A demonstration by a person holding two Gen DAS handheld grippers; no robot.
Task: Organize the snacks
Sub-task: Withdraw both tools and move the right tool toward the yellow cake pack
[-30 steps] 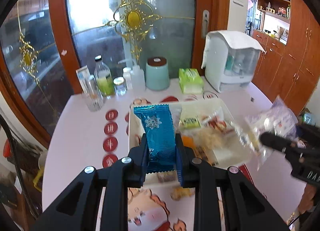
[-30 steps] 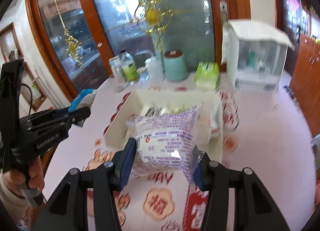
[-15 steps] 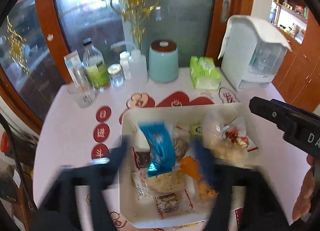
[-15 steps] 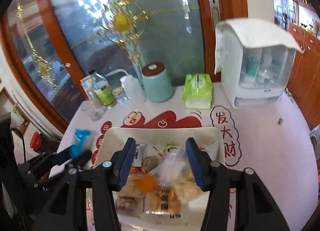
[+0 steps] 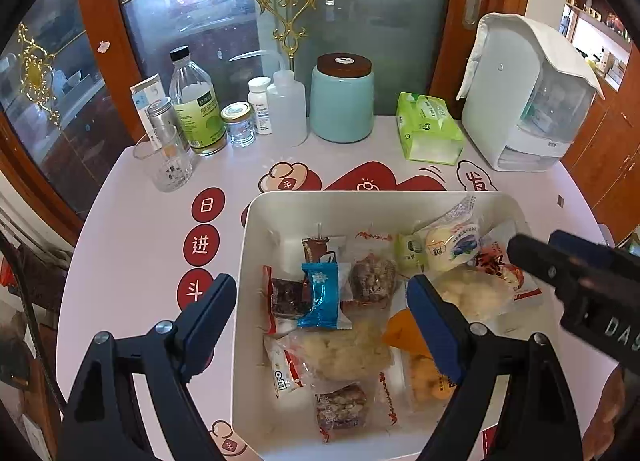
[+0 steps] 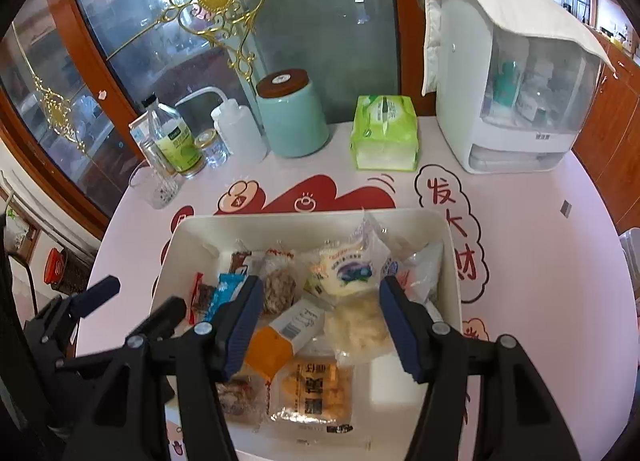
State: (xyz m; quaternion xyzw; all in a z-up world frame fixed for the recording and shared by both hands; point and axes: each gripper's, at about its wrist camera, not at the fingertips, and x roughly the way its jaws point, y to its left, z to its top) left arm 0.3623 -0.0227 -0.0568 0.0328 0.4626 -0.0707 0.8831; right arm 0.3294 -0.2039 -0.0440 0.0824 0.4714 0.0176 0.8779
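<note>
Left wrist view: left tool (image 5: pixel 320 301), jaws standing wide apart with nothing clamped, poised over the white tray (image 5: pixel 256 221); one finger over the bench (image 5: pixel 120 221) outside the tray's left wall, the other over the tray's contents; blue snack packet (image 5: pixel 322 297) lying loose in the tray between the two fingers, touching neither, resting on other wrapped snacks; clear packet with a blue emblem (image 5: pixel 456 245) toward the tray's far right corner; right tool (image 5: pixel 560 273) entering from the right edge above the tray's right side; along the bench's far edge, a drinking glass (image 5: pixel 166 161), a green-labelled bottle (image 5: pixel 196 105), a teal canister (image 5: pixel 342 99), a green tissue pack (image 5: pixel 428 129) and a white cabinet-style appliance (image 5: pixel 528 101).

Right wrist view: right tool (image 6: pixel 320 301), jaws opening, nothing pressed between the pads; fingers held above the tray (image 6: pixel 200 229), framing an orange packet (image 6: pixel 270 349), a pale crumbly snack in clear wrap (image 6: pixel 356 325) and a biscuit pack (image 6: pixel 312 393); emblem packet (image 6: pixel 348 271) beyond the fingertips, lying on the heap; blue packet (image 6: pixel 226 289) partly hidden behind the left finger; left tool (image 6: pixel 120 309) at the lower left, beside the tray.
</note>
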